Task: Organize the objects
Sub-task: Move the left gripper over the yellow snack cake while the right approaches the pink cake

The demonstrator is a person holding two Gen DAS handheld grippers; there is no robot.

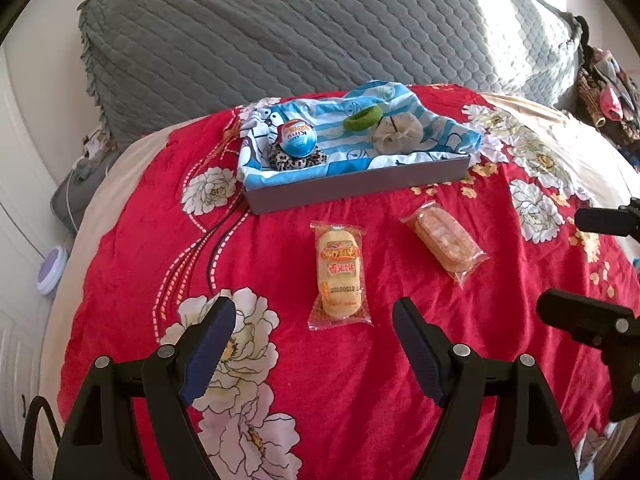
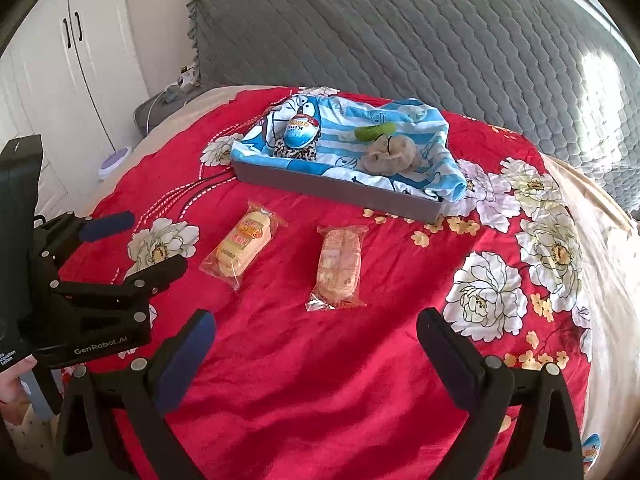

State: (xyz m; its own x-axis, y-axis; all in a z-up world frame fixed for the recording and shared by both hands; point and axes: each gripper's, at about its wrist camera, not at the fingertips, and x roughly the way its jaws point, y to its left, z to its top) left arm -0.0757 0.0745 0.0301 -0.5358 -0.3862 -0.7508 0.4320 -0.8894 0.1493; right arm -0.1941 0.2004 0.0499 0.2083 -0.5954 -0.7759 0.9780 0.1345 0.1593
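Two wrapped snacks lie on the red floral bedspread (image 1: 280, 240): a yellow cake packet (image 1: 340, 276) (image 2: 240, 246) and an orange-pink packet (image 1: 446, 240) (image 2: 340, 266). Behind them stands a grey tray (image 1: 360, 184) (image 2: 340, 194) lined with a blue cartoon cloth. It holds a Kinder egg (image 1: 298, 139) (image 2: 302, 132) on a leopard scrunchie (image 1: 288, 162), a green scrunchie (image 1: 362, 118) and a beige scrunchie (image 1: 396, 134). My left gripper (image 1: 314, 306) (image 2: 154, 240) is open just short of the yellow packet. My right gripper (image 2: 317, 317) (image 1: 576, 264) is open just short of the orange-pink packet.
A grey quilted headboard (image 1: 320, 28) rises behind the tray. White wardrobe doors (image 2: 72, 52) and a round purple-white object (image 1: 52, 270) are off the bed's left side. Clothes (image 1: 608, 88) are piled at the far right. A blue-white wrapper (image 2: 592, 448) shows at the bed's near right edge.
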